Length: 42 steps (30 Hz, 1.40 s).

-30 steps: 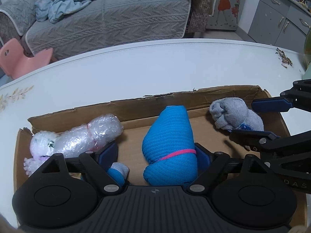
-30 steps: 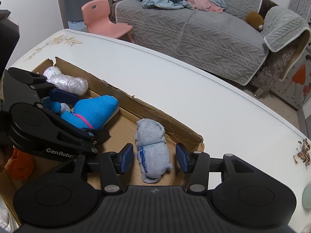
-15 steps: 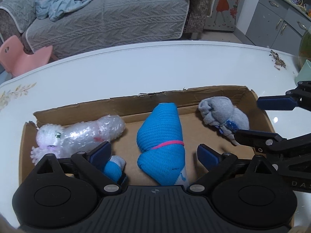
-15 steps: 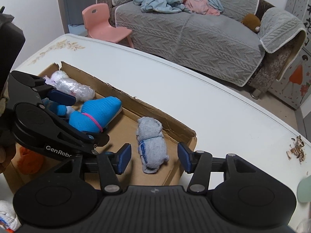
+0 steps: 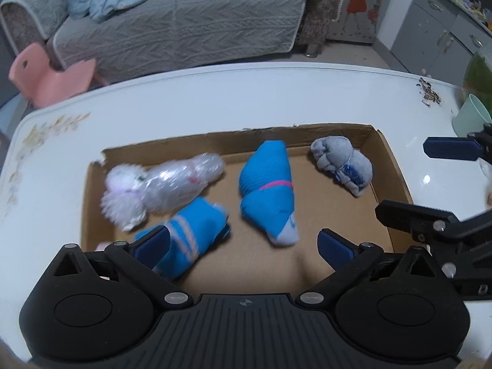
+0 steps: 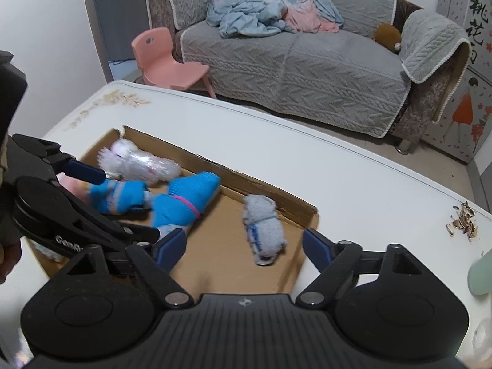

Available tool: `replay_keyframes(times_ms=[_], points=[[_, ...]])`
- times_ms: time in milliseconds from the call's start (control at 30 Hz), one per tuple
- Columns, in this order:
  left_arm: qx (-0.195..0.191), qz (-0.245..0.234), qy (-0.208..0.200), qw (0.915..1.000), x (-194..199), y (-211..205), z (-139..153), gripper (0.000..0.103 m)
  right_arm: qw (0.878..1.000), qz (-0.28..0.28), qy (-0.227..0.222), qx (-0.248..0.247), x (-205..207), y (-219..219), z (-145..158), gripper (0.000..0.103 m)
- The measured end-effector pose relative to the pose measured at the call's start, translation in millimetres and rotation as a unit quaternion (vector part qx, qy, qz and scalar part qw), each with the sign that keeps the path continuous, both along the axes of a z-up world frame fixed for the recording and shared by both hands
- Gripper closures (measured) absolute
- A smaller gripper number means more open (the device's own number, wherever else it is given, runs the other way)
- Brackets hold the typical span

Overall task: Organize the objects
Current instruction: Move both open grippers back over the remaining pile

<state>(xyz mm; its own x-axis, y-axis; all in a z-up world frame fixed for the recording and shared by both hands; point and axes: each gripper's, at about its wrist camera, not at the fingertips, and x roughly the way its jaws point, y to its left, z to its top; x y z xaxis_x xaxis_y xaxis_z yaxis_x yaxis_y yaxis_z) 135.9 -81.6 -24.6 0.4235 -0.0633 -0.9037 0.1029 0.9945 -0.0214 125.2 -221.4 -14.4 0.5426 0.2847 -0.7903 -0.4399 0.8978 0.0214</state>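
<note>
A shallow cardboard box (image 5: 215, 143) (image 6: 264, 189) lies on the white table (image 5: 215, 101). In it lie a blue sock roll with a pink stripe (image 5: 267, 181) (image 6: 184, 196), a grey sock roll (image 5: 341, 164) (image 6: 264, 227), a blue striped sock roll (image 5: 190, 240) (image 6: 118, 195) and a white fluffy item in clear wrap (image 5: 166, 187) (image 6: 138, 163). My left gripper (image 5: 243, 243) hovers above the blue roll, jaws still opening, pads clear of it. My right gripper (image 6: 244, 246) hangs over the grey roll, jaws opening, touching nothing. Its fingers (image 5: 446, 153) show at the left wrist view's right edge.
A mint cup (image 5: 470, 117) (image 6: 479, 273) and a heap of seed husks (image 5: 429, 92) (image 6: 461, 223) sit on the table to the right of the box. A pink item (image 6: 72, 187) lies in the box's left corner. Beyond the table stand a grey sofa (image 6: 307, 70) and a pink chair (image 6: 166, 58).
Both grippers have risen and their jaws have spread wide. The blue roll and the grey roll were let go and lie in the box. The blue striped roll has come fully into sight.
</note>
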Motion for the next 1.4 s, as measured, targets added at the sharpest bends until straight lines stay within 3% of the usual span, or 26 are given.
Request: replay_keyframes(times_ms=[300, 533, 733, 933, 1100, 1233, 1400], points=[[-0.014, 0.040, 0.006, 0.9991, -37, 29, 31, 0.001, 0.999, -0.016, -0.005, 0.045, -21, 0, 25, 0.012], [-0.012, 0.042, 0.016, 0.9989, -105, 50, 40, 0.001, 0.998, -0.028, 0.011, 0.057, -55, -7, 25, 0.007], [-0.008, 0.033, 0.036, 0.9988, -187, 54, 29, 0.001, 0.997, -0.053, 0.044, 0.045, -106, -22, 10, 0.004], [0.016, 0.019, 0.051, 0.9984, -259, 34, -11, 0.001, 0.994, -0.062, 0.091, 0.019, -158, -29, -22, 0.004], [0.033, -0.001, 0.066, 0.9973, -275, 12, -36, 0.001, 0.987, -0.092, 0.132, 0.023, -174, -27, -44, 0.004], [0.013, 0.023, 0.061, 0.9978, -285, 22, -29, 0.001, 0.985, -0.096, 0.144, 0.016, -179, -20, -55, 0.004], [0.029, 0.065, 0.063, 0.9954, -284, 41, -32, 0.001, 0.982, -0.105, 0.155, 0.012, -175, -16, -66, 0.004]])
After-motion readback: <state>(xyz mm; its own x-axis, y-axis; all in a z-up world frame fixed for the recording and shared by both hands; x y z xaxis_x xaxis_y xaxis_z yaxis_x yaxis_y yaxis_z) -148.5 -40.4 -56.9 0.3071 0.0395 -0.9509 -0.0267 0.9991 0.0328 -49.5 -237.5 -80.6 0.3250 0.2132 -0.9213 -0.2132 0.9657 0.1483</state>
